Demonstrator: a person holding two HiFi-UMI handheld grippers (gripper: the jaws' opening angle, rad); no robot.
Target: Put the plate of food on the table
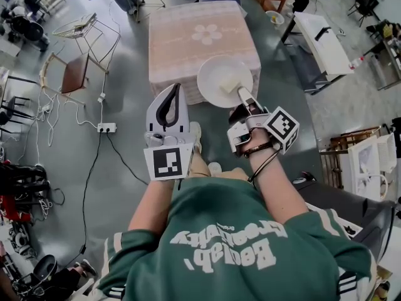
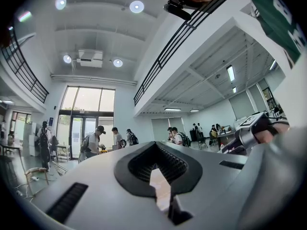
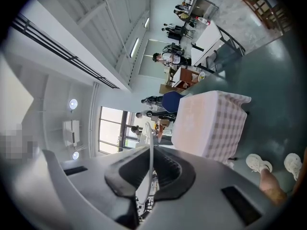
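A white plate (image 1: 220, 79) with a pale lump of food on it hangs over the near edge of a small table (image 1: 188, 36) covered by a pink checked cloth with a flower print. My right gripper (image 1: 243, 96) is shut on the plate's near rim. The right gripper view shows that rim edge-on as a thin white plate (image 3: 150, 147) between the jaws of the right gripper (image 3: 149, 153), with the table (image 3: 211, 123) beyond. My left gripper (image 1: 176, 88) is held left of the plate, short of the table, shut and holding nothing. Its tips meet on the left gripper (image 2: 154, 143).
A wooden chair (image 1: 74, 73) and a power strip (image 1: 106, 128) with cables are on the grey floor at left. A white table (image 1: 326, 42) stands at the right, a dark seat (image 1: 338, 199) lower right. Several people (image 2: 93, 140) stand far off. The person's shoes (image 3: 259, 163) are near the table.
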